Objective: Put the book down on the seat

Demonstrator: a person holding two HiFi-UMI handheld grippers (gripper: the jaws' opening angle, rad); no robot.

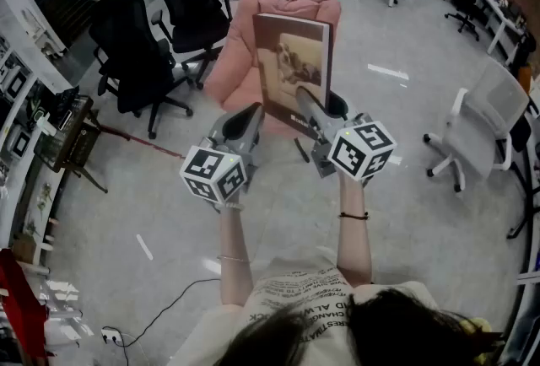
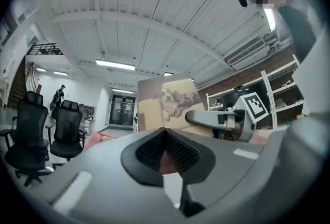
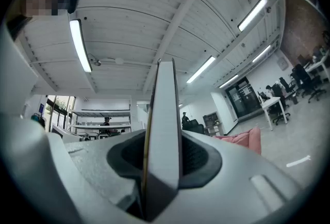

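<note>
Two grippers: right gripper (image 1: 316, 101) pinches the upright book (image 1: 291, 52), pink seat (image 1: 236, 61) at 12 o'clock; left gripper (image 1: 251, 113) pressed together, empty.

Extended toward 12 o'clock, side by side: left forearm (image 1: 234, 248), right forearm (image 1: 354, 231). Held level: left gripper (image 1: 251, 113), jaws pressed together, empty. At its 3 o'clock, tipped slightly up: right gripper (image 1: 305, 96), jaws clamped on upright book (image 1: 294, 52).
</note>
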